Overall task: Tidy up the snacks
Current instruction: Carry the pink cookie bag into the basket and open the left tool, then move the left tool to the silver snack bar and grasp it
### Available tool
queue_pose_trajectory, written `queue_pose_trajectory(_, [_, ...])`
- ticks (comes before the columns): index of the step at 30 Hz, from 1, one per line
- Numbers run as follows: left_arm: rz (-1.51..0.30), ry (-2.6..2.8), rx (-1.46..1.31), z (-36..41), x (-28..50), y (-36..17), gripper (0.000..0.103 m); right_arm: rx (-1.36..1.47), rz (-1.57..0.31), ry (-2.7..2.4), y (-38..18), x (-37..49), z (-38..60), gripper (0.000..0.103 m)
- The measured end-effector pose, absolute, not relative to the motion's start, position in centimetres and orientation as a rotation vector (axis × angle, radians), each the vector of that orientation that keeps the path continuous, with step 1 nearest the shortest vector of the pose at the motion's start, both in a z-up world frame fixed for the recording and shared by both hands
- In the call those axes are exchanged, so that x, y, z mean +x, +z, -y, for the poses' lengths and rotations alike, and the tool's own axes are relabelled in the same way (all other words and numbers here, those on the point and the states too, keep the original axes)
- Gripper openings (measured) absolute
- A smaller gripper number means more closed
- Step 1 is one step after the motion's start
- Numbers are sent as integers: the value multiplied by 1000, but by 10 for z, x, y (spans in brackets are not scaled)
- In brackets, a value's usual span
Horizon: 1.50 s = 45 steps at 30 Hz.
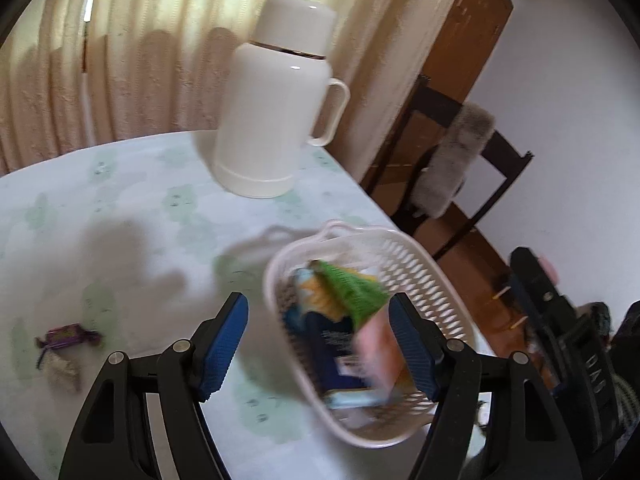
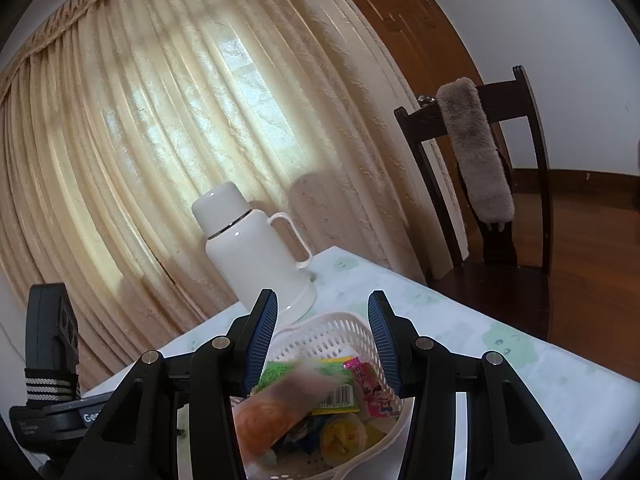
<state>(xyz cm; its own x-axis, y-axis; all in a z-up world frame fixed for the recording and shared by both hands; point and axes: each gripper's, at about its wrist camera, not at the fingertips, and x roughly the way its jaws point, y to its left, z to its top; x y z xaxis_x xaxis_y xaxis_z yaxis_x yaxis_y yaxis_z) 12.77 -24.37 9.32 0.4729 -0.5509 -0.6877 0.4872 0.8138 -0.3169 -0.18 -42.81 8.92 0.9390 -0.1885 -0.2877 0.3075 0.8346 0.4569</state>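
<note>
A pale tablecloth with faint green prints covers the table, backed by a cream pleated curtain, a brown wooden door and a dark wooden chair with a grey furry strip draped over its back. The landmark is a white thermos jug standing upright near the table's far edge.

In front of the jug and toward the chair side sits a white perforated basket, its rim close to the table edge. Snack packets fill it: a green packet, a dark blue one, and a pinkish-orange item that is smeared by motion blur in the left wrist view, so its label and shape cannot be read. In the right wrist view the same basket holds a round orange-brown bun-like item, blurred too, a pink sachet and a yellow jelly cup; lower packets are buried and unclear.

Well apart from the jug, on the side away from the basket, a purple wrapped candy lies on the cloth, touching a pale wrapped piece too blurred to name.

The left gripper stands spread wide over the basket, its near rim hidden behind the finger; nothing is clamped. The right gripper is likewise spread wide above the basket, empty. Its body is partly cut off at the frame edge in the left view.
</note>
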Motion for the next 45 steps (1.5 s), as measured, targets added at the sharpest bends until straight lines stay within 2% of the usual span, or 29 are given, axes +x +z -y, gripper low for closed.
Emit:
queue_pose_trajectory(17, [-879,-508,-66,208,128,81,70,446,-256,-207,85,5,407,49])
queue_pose_trajectory(20, [-879,-480,-80,194,128,81,71,396,-277,-138,84,10,392,53])
queue_pose_trajectory(45, [-918,-130,-187,72,145,50,75,88,-451,239,48,25,282,53])
